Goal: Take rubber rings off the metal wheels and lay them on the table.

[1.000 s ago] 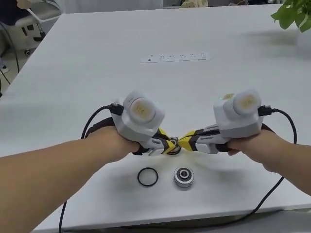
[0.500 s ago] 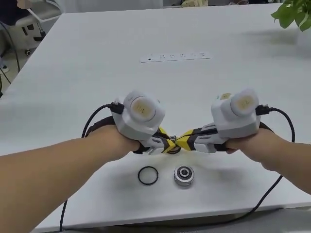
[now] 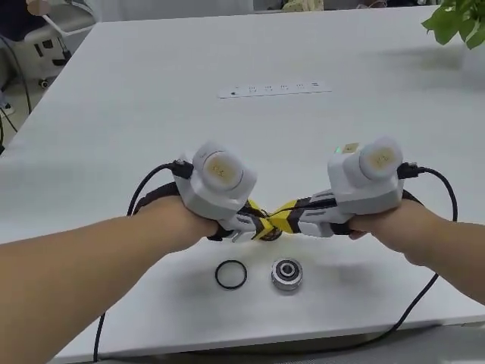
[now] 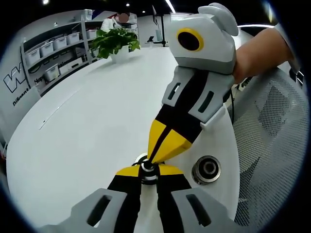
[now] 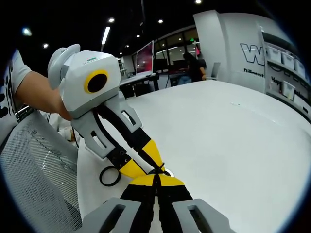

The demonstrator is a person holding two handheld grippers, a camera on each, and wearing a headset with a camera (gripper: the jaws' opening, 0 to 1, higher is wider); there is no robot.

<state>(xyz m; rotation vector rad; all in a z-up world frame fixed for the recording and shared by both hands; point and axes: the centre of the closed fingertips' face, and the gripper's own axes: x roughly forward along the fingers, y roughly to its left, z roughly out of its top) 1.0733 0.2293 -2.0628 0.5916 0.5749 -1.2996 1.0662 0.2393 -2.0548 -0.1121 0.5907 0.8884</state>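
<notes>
On table (image 3: 151, 114), ring (image 3: 230, 274), wheel (image 3: 286, 274) (power strip (image 3: 275, 89) beyond)

Left gripper (image 3: 260, 227) and right gripper (image 3: 276, 221) tip to tip at lower centre of head view, both pairs of jaws closed, left forearm (image 3: 76, 280) entering from lower left, right forearm (image 3: 447, 246) from lower right

A large letter W stands on the grey wall (image 4: 14, 85) at the left of the left gripper view. The smaller line of lettering under it is too blurred to read. In the right gripper view a W with small illegible lettering below stands on the white wall (image 5: 255, 53). Dark letters on a sleeve (image 5: 7, 99) are cut off.
</notes>
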